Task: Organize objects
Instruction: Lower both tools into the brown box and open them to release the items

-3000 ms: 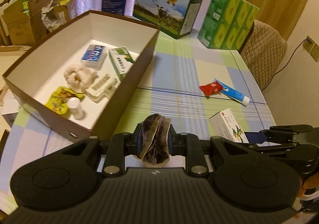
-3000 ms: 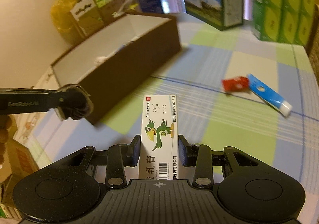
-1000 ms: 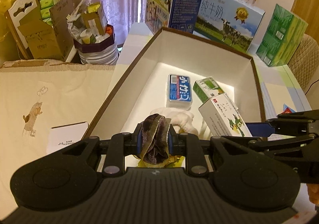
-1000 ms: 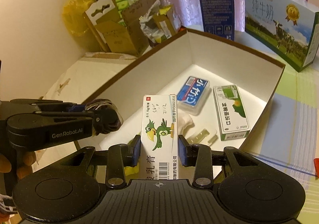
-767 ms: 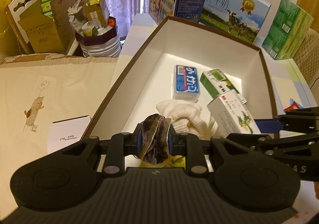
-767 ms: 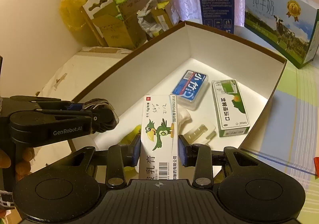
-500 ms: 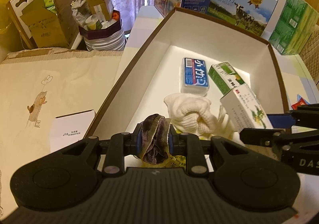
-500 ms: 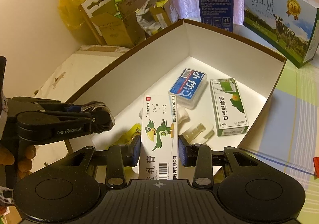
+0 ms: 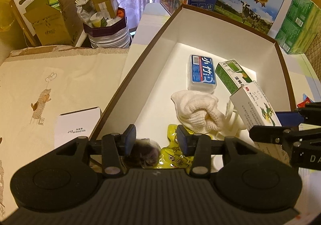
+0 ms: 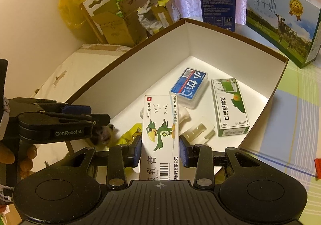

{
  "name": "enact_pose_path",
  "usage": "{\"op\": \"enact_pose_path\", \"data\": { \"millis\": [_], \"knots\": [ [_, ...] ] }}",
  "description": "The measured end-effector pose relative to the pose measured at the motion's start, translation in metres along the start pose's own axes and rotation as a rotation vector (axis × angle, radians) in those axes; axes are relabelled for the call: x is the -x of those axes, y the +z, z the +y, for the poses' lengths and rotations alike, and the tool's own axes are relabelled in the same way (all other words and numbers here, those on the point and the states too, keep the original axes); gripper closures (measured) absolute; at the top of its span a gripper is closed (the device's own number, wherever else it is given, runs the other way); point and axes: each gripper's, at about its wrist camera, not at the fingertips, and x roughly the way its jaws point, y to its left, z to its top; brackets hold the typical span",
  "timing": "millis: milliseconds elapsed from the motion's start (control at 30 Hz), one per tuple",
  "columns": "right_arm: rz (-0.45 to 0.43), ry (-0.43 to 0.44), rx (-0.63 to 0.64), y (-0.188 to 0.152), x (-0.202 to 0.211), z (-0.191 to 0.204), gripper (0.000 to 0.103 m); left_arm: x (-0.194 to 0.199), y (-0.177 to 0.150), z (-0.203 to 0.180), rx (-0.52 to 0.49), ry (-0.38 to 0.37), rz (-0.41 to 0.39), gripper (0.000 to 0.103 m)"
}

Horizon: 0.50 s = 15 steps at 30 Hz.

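My left gripper (image 9: 156, 140) hangs open over the near corner of the brown, white-lined box (image 9: 158, 56). Just below its fingers, a dark balled cloth (image 9: 145, 153) lies loose beside a yellow packet (image 9: 174, 157). In the right wrist view the same cloth (image 10: 104, 134) sits under the left gripper (image 10: 98, 119). My right gripper (image 10: 159, 150) is shut on a white medicine carton with a green parrot (image 10: 160, 128), held above the box floor. Inside the box are a white cloth (image 9: 198, 108), a blue case (image 10: 188, 86), a green carton (image 10: 230, 106) and a white plastic piece (image 10: 198, 130).
Milk cartons (image 10: 280, 16) and green tissue packs (image 9: 299, 28) stand behind the box. Cardboard boxes (image 9: 50, 22) and a full bin (image 9: 108, 32) crowd the far left. A white humidifier box (image 9: 78, 126) lies on the cream cloth. A red packet (image 10: 318, 169) lies on the checked tablecloth.
My left gripper has opened and the dark cloth has dropped out of it into the box's near corner. The right gripper still holds the parrot carton and has barely moved.
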Motion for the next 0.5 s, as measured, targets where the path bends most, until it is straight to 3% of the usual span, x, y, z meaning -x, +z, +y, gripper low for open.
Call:
{"op": "enact_pose_path", "data": {
  "millis": [500],
  "knots": [
    [0.067,-0.026,0.052,0.0024,-0.0093,0.0081,0.068,0.0047,0.0013,-0.0003,-0.008,-0.015,-0.006,0.059]
  ]
}}
